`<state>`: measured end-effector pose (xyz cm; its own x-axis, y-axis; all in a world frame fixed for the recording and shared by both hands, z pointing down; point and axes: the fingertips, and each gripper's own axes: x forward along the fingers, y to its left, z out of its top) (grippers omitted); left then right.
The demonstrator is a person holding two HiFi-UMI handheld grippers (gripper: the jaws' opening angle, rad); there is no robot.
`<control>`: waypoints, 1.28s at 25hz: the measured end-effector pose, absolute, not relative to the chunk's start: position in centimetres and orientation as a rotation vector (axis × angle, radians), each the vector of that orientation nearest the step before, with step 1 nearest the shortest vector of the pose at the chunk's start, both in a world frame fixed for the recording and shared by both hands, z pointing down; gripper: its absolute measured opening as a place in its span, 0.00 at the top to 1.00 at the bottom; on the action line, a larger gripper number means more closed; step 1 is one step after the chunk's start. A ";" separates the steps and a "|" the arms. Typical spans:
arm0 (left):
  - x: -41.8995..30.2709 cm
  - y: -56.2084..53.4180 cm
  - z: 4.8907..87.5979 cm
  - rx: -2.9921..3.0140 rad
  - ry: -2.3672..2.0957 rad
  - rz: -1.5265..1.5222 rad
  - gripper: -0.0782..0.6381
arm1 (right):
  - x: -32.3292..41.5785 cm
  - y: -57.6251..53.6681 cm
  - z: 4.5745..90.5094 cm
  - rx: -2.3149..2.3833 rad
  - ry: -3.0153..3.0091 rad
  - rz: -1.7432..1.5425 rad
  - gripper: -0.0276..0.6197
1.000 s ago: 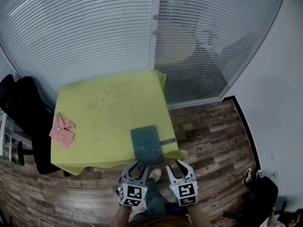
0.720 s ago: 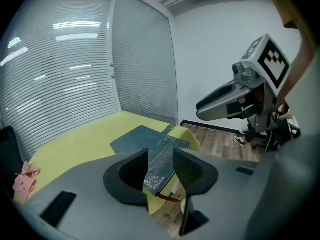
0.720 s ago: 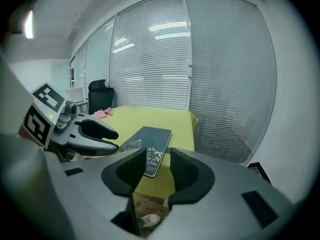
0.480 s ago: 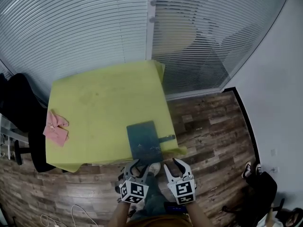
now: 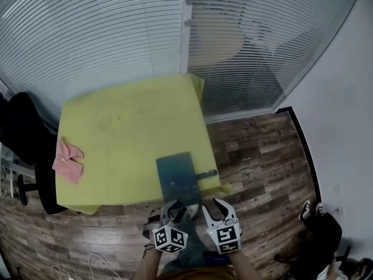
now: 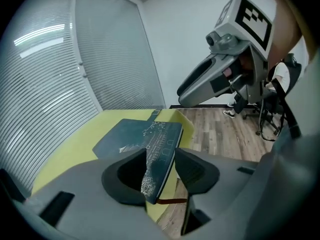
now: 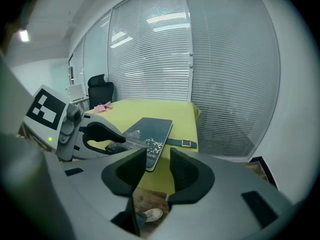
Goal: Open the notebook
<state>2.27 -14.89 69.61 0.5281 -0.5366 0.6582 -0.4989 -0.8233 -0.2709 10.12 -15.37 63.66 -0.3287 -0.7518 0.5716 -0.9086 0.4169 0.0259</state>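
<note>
The closed notebook lies flat at the yellow table's near edge. The left gripper's jaws have just been opening wide, and the notebook's near corner sits between them at 12 o'clock, ungripped. The right gripper stands open and empty, with the notebook at 11 o'clock.

The notebook is lying at the near right edge of the surface; a cloth is lying at its left edge.
</note>
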 end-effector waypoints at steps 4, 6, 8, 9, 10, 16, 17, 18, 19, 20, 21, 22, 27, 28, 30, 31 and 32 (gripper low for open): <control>2.5 -15.2 70.2 -2.670 0.879 -1.223 0.62 | 10.2 -15.2 63.8 1.397 -2.166 0.410 0.71; 2.5 -15.3 70.2 -2.665 0.871 -1.227 0.62 | 10.3 -15.3 63.9 1.396 -2.166 0.409 0.71; 2.6 -15.3 70.1 -2.667 0.873 -1.223 0.62 | 10.4 -15.4 63.8 1.397 -2.166 0.409 0.71; 2.6 -15.3 70.1 -2.670 0.875 -1.222 0.62 | 10.4 -15.4 63.8 1.398 -2.166 0.408 0.71; 2.5 -15.2 70.1 -2.673 0.877 -1.221 0.62 | 10.4 -15.5 63.7 1.399 -2.167 0.406 0.71; 2.6 -15.0 70.1 -2.670 0.872 -1.224 0.65 | 10.3 -15.6 63.3 1.406 -2.174 0.394 0.72; 2.6 -15.0 70.1 -2.668 0.871 -1.223 0.65 | 10.4 -15.6 63.3 1.408 -2.174 0.393 0.72; 2.6 -15.0 70.0 -2.667 0.872 -1.222 0.66 | 10.4 -15.6 63.2 1.410 -2.173 0.390 0.72; 2.6 -15.1 69.9 -2.668 0.874 -1.219 0.66 | 10.4 -15.5 63.1 1.412 -2.173 0.388 0.72; 2.5 -15.0 69.8 -2.669 0.878 -1.215 0.66 | 10.4 -15.5 63.0 1.415 -2.173 0.385 0.73; 2.5 -15.0 69.7 -2.670 0.881 -1.211 0.66 | 10.4 -15.4 62.9 1.417 -2.173 0.382 0.73; 2.5 -15.0 69.6 -2.670 0.883 -1.207 0.66 | 10.5 -15.3 62.8 1.419 -2.173 0.378 0.73; 2.4 -14.9 68.9 -2.660 0.889 -1.189 0.67 | 10.6 -15.1 62.2 1.432 -2.173 0.365 0.73; 2.4 -14.8 68.8 -2.658 0.892 -1.186 0.68 | 10.6 -15.1 62.0 1.435 -2.174 0.364 0.73; 2.4 -14.8 68.5 -2.657 0.896 -1.181 0.68 | 10.6 -15.1 61.9 1.438 -2.175 0.361 0.73; 2.4 -14.8 68.4 -2.656 0.898 -1.179 0.68 | 10.5 -15.0 61.8 1.439 -2.175 0.358 0.74; 2.4 -14.7 68.3 -2.654 0.899 -1.176 0.68 | 10.5 -15.0 61.7 1.439 -2.176 0.355 0.74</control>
<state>2.35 -14.73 68.33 0.5267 -0.5549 0.6440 -0.4758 -0.8202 -0.3176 10.48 -14.97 61.67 -0.3139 -0.7805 0.5406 -0.9118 0.4066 0.0575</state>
